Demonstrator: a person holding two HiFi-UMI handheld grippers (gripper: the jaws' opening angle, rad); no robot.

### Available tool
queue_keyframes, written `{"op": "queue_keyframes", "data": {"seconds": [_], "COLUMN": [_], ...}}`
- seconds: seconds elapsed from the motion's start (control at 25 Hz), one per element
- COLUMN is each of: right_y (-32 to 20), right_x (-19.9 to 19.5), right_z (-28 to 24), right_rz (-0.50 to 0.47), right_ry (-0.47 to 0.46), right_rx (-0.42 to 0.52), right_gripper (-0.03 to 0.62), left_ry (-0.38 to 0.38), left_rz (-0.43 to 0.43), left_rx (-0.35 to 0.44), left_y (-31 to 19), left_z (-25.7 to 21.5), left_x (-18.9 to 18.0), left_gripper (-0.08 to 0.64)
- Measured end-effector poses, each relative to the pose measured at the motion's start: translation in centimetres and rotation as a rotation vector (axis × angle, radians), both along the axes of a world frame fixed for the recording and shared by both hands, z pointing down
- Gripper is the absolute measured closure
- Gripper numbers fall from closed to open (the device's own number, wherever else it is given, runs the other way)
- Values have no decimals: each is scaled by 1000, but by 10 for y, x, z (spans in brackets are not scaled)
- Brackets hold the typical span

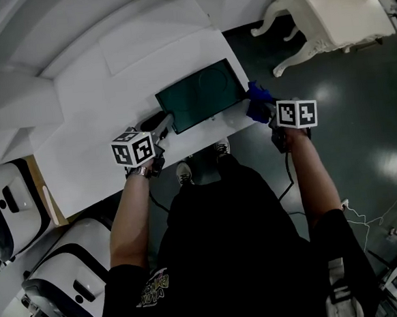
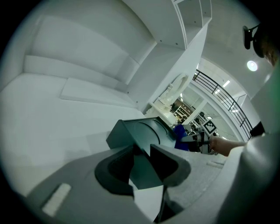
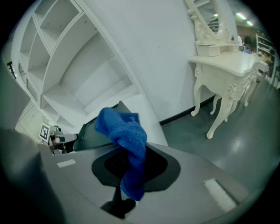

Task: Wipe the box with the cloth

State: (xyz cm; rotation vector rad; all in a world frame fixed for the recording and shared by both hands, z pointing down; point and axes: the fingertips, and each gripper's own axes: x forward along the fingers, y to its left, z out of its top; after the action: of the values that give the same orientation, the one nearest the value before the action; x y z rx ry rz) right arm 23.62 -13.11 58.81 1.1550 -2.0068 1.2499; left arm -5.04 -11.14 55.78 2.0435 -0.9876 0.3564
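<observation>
Steadying the dark green box [image 1: 200,94] for a wipe with the blue cloth [image 3: 127,135]

Lies flat near the front edge of the white surface [image 1: 100,128], toward its right-hand corner. Looks rigid, smooth and probably light, so likely to skate under a push unless pinned. Best taken by a rim corner, as here: clamped at the near left corner by the left gripper [image 2: 142,153], closed on the rim. Soft and limp by contrast, bunched and pinched fast in the right gripper [image 3: 131,164], hanging just at the box's right end; touching it or not, hard to say. Calls for a light, flat drag across the top face
</observation>
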Motion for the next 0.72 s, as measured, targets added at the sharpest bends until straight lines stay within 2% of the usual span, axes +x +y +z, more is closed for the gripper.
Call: {"op": "queue_keyframes", "data": {"seconds": [0.08, 0.2, 0.36, 0.56, 0.72], "right_y": [-4, -4, 2, 17, 31], "right_x": [-1, -7, -18, -31, -48], "right_z": [-20, -50, -91, -127, -142], "right_rz": [44, 56, 52, 83, 89], "right_ry": [-52, -100, -125, -153, -161], "right_rx": [69, 178, 298, 384, 415], "right_gripper": [497, 495, 495, 497, 497], "left_ry": [25, 93, 153, 187, 180], "left_rz": [-14, -64, -99, -42, 33], "left_rx": [-5, 10, 97, 224, 290], "left_y": [1, 2, 0, 5, 16], "left_z": [1, -3, -31, -88, -121], "left_x": [-1, -7, -19, -25, -27], "left_gripper": [431, 433, 448, 560, 560]}}
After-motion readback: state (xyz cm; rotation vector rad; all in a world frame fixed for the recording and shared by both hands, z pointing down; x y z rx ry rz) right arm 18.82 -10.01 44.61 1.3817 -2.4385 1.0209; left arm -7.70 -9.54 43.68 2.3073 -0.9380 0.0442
